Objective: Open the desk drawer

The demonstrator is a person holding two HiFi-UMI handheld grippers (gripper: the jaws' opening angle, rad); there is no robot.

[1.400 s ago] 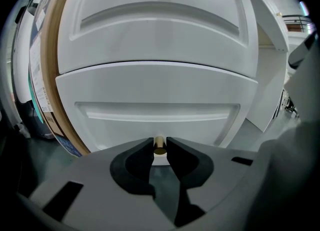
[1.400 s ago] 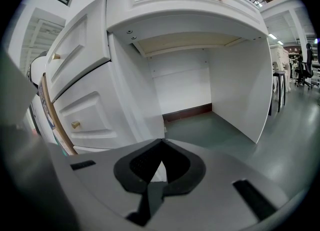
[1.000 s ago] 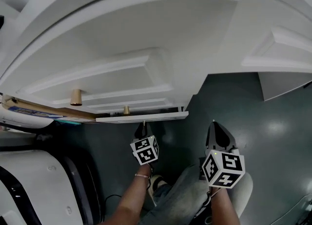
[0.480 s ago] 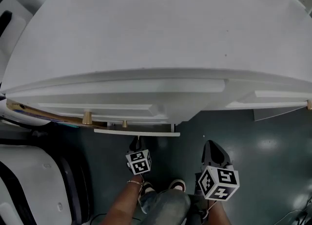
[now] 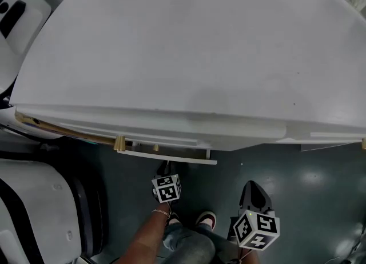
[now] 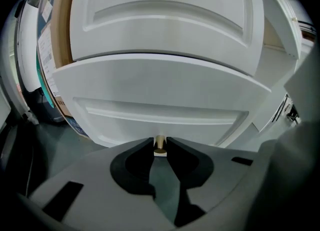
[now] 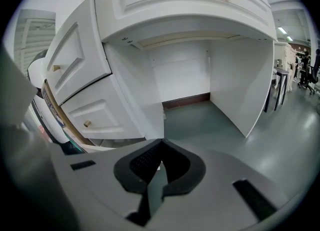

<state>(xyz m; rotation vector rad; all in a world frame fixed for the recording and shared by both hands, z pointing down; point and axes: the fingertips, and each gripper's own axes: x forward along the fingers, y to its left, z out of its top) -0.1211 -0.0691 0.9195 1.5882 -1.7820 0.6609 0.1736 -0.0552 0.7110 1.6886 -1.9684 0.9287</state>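
**Drawer knob being pinched by L hand-held gripper**

The small brass knob (image 6: 159,145) of the desk drawer (image 6: 160,95) is being pinched btwn the jaws of the L hand-held gripper (image 5: 167,164), w/ both pads being pressed against the knob's stem. The drawer is being held part-way out. Its white front is being shown standing fwd of the drawer above (image 6: 165,20), which has its own brass knob at the top of the L gripper view. Both are being seen under the front edge of the white counter (image 5: 183,57), at the L side of the kneehole (image 7: 190,80). In the head view the pulled drawer is being seen only as a thin white strip below the counter lip.

The R hand-held gripper (image 5: 253,187) is being held over the dark green floor (image 5: 311,180), well apart from the drawer. Its jaws are being pressed together at the tips, w/ nothing btwn them. A forearm (image 5: 150,234) is being seen behind the L hand-held gripper's marker cube, w/ a shoe (image 5: 206,220) just beside it.
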